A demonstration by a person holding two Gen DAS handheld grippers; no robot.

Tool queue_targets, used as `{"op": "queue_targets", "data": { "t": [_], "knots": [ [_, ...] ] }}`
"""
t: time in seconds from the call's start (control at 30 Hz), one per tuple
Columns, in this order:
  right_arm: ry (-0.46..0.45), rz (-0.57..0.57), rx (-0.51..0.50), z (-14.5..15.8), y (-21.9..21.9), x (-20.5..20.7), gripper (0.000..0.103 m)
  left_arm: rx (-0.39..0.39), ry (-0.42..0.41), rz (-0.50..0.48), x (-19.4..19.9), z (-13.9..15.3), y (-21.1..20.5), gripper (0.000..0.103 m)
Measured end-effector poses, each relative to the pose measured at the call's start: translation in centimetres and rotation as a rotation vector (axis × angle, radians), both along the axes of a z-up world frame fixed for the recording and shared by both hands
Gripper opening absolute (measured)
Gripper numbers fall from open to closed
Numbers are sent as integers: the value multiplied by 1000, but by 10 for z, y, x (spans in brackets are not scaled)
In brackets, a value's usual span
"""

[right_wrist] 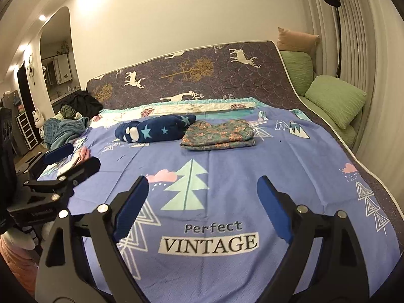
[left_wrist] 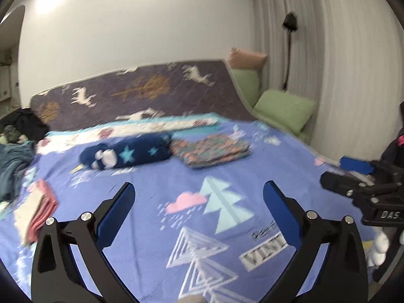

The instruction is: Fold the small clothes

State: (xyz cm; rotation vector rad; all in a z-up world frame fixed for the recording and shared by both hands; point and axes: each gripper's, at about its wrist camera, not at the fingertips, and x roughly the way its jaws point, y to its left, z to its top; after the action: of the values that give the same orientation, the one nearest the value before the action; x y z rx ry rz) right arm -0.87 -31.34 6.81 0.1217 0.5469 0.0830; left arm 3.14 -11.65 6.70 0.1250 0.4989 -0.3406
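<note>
The left hand-held gripper (left_wrist: 198, 197) and right hand-held gripper (right_wrist: 203, 192) both hover with jaws spread wide, nothing between them, above the blue printed bedspread (right_wrist: 227, 176). Farther up the bed, a folded floral garment (right_wrist: 218, 134) lies just beside a rolled navy star-print garment (right_wrist: 154, 128). Green pillows (right_wrist: 335, 98) sit beyond.

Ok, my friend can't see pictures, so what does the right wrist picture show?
The open right gripper hangs empty over a blue bedspread printed with trees. Farther back lie a folded flowery cloth and, left of it, a navy star bundle. The left gripper shows at the left edge, green pillows at the right.
</note>
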Motion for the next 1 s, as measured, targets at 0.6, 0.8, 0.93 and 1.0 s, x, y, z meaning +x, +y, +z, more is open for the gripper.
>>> {"op": "queue_targets", "data": {
  "t": [0.6,0.8,0.93,1.0],
  "knots": [
    [53,-63,-33,-6,17,-24,92,-16,48,-1,-28,0,9,101],
    [46,-67,-55,-8,24,-25,93,-23,55,4,-30,-3,13,101],
    [53,-59,-57,-9,29,-23,93,-20,63,7,-29,-6,14,101],
    [54,-59,-58,-10,30,-22,93,-20,66,8,-28,-8,14,101]
  ]
}}
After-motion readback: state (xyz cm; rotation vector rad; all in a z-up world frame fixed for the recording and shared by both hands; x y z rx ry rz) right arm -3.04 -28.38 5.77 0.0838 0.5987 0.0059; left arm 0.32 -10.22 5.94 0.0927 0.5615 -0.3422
